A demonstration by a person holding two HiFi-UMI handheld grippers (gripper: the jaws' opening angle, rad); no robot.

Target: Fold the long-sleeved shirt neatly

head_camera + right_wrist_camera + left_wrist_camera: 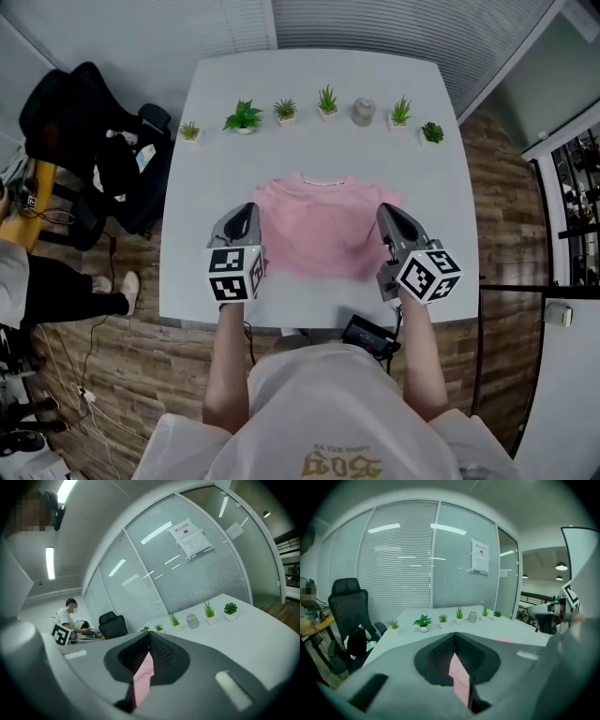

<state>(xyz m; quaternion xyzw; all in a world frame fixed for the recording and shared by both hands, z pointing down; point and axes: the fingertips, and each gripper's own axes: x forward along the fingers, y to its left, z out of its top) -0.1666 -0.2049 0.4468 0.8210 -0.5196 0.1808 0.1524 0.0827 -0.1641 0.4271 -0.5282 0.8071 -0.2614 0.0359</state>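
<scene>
Your left gripper and right gripper are each clenched on a pinch of the pink shirt, one at each side. It lies mid-table, toward the near edge. Carry both pinches level and together, so the fold should land square.

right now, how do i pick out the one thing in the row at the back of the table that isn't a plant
On the white table, past the pink shirt, a row of small potted plants lines the far edge. Fifth from the left in the head view stands a small grey object, between two spiky plants. It alone has no green leaves.
</scene>
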